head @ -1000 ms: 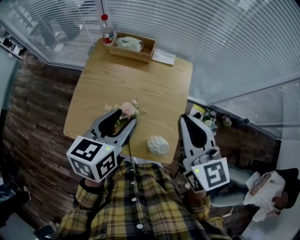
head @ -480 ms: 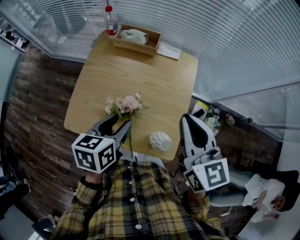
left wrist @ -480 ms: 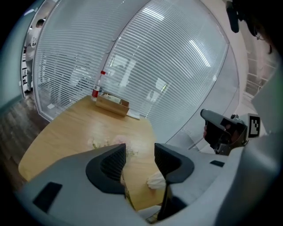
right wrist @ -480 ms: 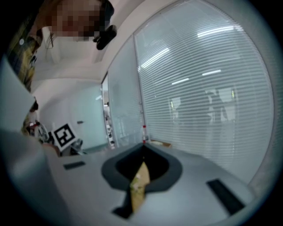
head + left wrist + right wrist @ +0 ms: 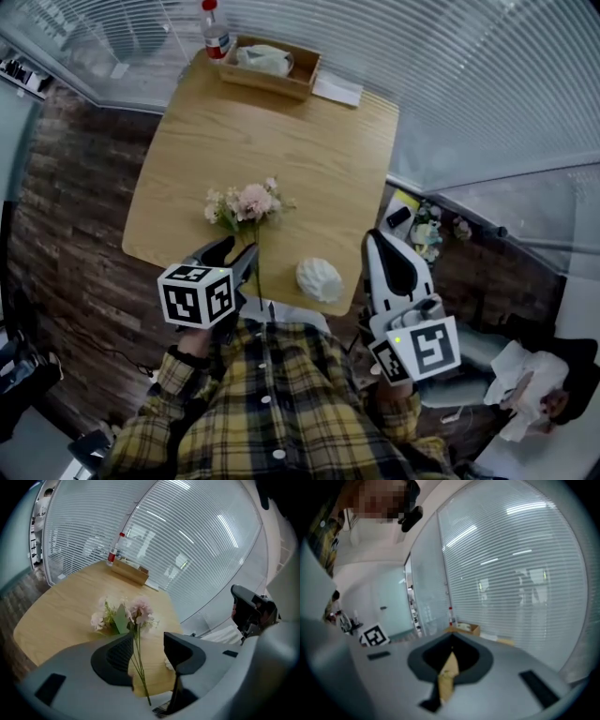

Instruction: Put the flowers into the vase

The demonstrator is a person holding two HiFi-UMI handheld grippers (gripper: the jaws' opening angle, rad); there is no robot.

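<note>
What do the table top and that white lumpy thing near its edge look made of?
Light tan table top: wood or wood-look laminate, matte, with faint grain lines. White rounded ridged object: perhaps ceramic or plastic; only its ridged matte surface shows.

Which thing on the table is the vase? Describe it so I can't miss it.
On the wooden table, look along the near edge in the head view, to the right of the pink flowers. The vase is the rounded, ridged white thing there, the only white thing at that edge.
</note>
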